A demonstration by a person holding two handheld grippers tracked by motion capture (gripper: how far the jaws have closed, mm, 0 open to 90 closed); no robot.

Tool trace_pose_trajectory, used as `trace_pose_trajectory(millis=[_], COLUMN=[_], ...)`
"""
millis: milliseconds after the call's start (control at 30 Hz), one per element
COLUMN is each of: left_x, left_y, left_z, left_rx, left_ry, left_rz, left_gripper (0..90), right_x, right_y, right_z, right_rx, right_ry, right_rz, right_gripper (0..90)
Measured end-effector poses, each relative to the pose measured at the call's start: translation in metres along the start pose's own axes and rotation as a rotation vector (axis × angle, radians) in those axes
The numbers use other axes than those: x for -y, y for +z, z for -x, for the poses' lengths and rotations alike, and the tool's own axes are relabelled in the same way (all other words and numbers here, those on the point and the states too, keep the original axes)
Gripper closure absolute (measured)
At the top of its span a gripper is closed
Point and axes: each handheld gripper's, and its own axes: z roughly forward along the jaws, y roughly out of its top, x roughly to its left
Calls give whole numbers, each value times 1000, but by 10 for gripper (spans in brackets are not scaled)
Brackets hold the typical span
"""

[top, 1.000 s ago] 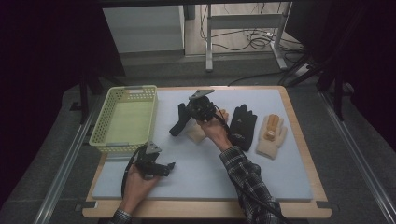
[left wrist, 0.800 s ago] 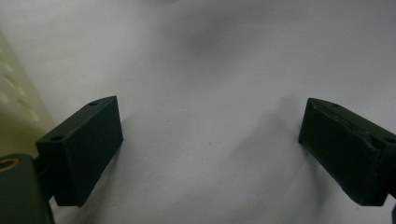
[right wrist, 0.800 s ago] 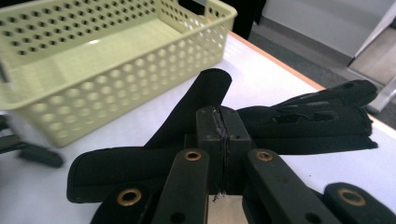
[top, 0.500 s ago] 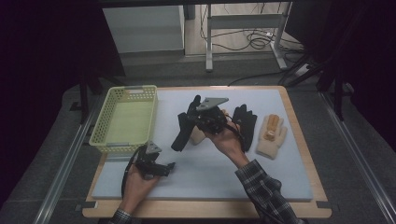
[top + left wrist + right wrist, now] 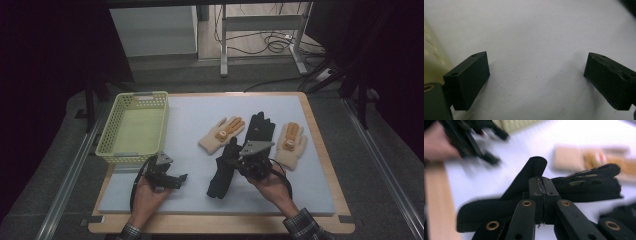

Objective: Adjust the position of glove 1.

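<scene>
I count two black gloves. One black glove [image 5: 221, 172] is pinched in my right gripper [image 5: 239, 161], whose jaws are clamped tight on its fabric; it hangs limp from them and trails down onto the pad toward the near edge, a little right of the middle. It is plain dark knit, folded over at the pinch in the right gripper view, where it shows as a long dark strip [image 5: 506, 205]. The second black glove [image 5: 260, 127] lies flat just beyond, fingers pointing to the far edge. Two tan gloves flank it: one tan glove [image 5: 222, 134] on its left, the other tan glove [image 5: 291, 145] on its right toward the right edge. My right hand [image 5: 272, 185] comes in from the near edge, gripper pointing left and level. My left gripper [image 5: 181, 179] rests near the near-left corner, jaws wide apart with nothing between them above the grey pad [image 5: 536, 37]. One yellow basket [image 5: 134, 129] stands at the left edge.
</scene>
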Motion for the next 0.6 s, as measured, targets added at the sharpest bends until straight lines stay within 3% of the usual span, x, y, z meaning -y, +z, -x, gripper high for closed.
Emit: trace_pose_trajectory(millis=[100,133,367,600], left_x=[0,0,0,0], left_y=[0,0,0,0], left_z=[0,0,0,0], left_rx=[-1,-1,-1,0], left_ry=[1,1,1,2], left_rz=[-1,-1,-1,-3], left_gripper=[62,62,62,62], right_x=[20,26,29,39], right_y=[2,-1,-10,-13], right_z=[5,8,19,42], right_rx=[21,35,79,131], right_ry=[22,30,61,111], right_rz=[-35,-40,-33,-35], right_gripper=[747,649,603,597])
